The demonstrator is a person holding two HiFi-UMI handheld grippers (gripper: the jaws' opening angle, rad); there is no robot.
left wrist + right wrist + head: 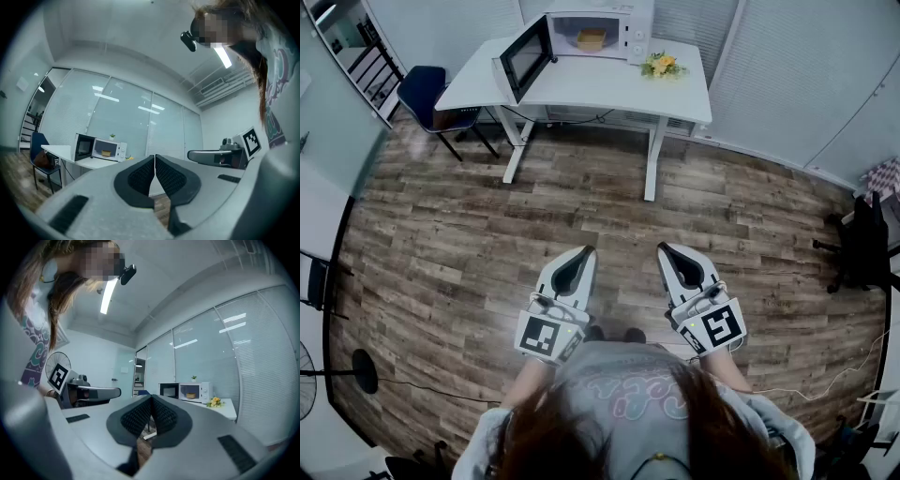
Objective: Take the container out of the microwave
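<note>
A: Left tool (pixel 584 253), right tool (pixel 667 249), head view?
B: Both closed, empty, held low by the person; I'd say no approach has begun. Container (pixel 592 38) sits inside microwave (pixel 623 28), door (pixel 525 54) open, on white table (pixel 609 89). It's well apart, wood floor (pixel 487 234) between.
A: Left gripper view?
B: Jaws together, nothing between.
A: Right gripper view?
B: Same. Glass wall (pixel 206 352) behind table.

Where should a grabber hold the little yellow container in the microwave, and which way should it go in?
Probably across the two side walls of the container, coming straight in through the open front of the microwave. Its door is swung out to the left, and the cabinet closes off every other side. The container looks too small here to show any handles.
</note>
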